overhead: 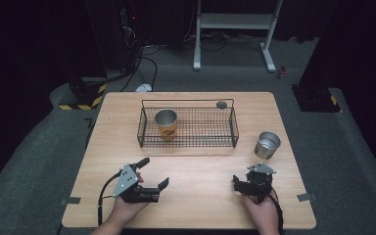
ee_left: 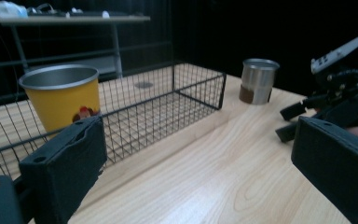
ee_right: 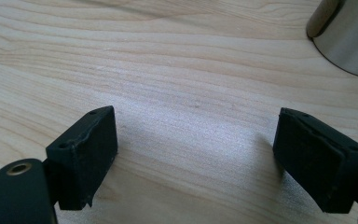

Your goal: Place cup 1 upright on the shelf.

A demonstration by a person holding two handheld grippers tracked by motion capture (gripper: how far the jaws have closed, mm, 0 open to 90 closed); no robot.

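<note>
Cups and basket, by the look of it, with one cup left to bring in. Found already inside the wire basket [overhead: 235,128], toward its left end: a yellow cup [overhead: 166,124], upright, mouth up. Found outside the wire basket, just beyond its right end and a little nearer the person than its front wall: a steel cup [overhead: 267,145], also upright, long axis vertical, open rim on top, apart from the mesh.

Held in front of the basket's left half: the left gripper [overhead: 154,172], jaws spread, nothing between them, looking across the front wall toward the far right corner. Held in front of the basket's right end: the right gripper [overhead: 236,183], jaws likewise wide apart and empty over bare table [ee_right: 168,60], with the steel cup's base at the upper right corner of its own view.

Judged the nearer hand by far: the right. Lies beyond and slightly to the right of its jaws, between them and the basket's right end. Seems to call for swinging the jaws toward the cup, then closing across the round wall from the side, since a standing cup offers no flat face. Worth minding: a tall, light cup could tip from a nudge on the rim before the pads close.
</note>
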